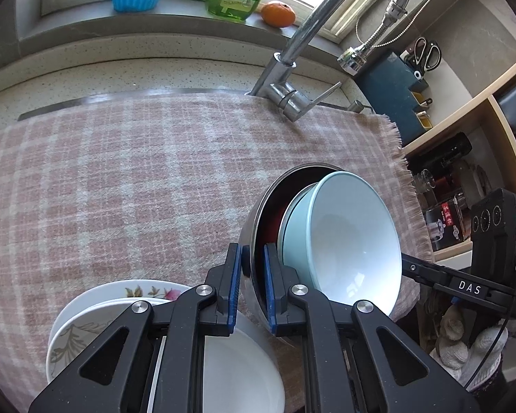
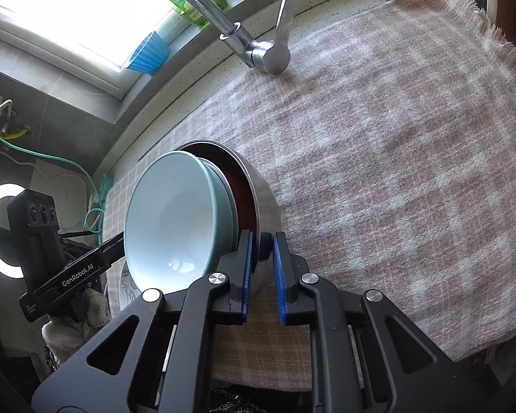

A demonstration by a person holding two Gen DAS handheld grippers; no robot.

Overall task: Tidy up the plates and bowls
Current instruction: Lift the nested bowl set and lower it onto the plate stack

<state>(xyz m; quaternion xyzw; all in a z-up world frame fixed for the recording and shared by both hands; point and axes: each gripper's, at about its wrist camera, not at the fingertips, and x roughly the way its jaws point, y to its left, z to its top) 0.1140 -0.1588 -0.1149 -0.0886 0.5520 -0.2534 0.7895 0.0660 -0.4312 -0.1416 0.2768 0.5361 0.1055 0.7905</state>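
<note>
Nested stack of bowls, held between the two grippers above the checked cloth (image 1: 127, 172) on the counter: outermost a steel bowl (image 1: 249, 227), inside it a dark red one visible only as a sliver, then a pale blue-green bowl (image 1: 344, 237) innermost. Stack is tipped on edge, openings facing the right side of the left wrist view and the left side of the right wrist view; so the rim plane runs roughly along the line between the two hands. Left gripper (image 1: 252, 268) is closed on the steel bowl's rim, one pad outside the wall, one inside against the red bowl. Right gripper (image 2: 260, 254) is likewise clamped on the steel rim at the opposite side (image 2: 258, 186); its jaws show a narrow gap, with the wall pinched at the tips. Both hands are therefore equally near; neither is free. White plates (image 1: 86, 313), one flowered and one with a leaf pattern, lie stacked flat just below and left of the left gripper, close under the stack's lower edge. Judgement: the coming move turns on levelling the stack, rolling both wrists together so the openings face up, then lowering it onto clear cloth beside the plates. Risk: the blue-green bowl sits loosely in the tilt and could slide out toward its open side.
</note>
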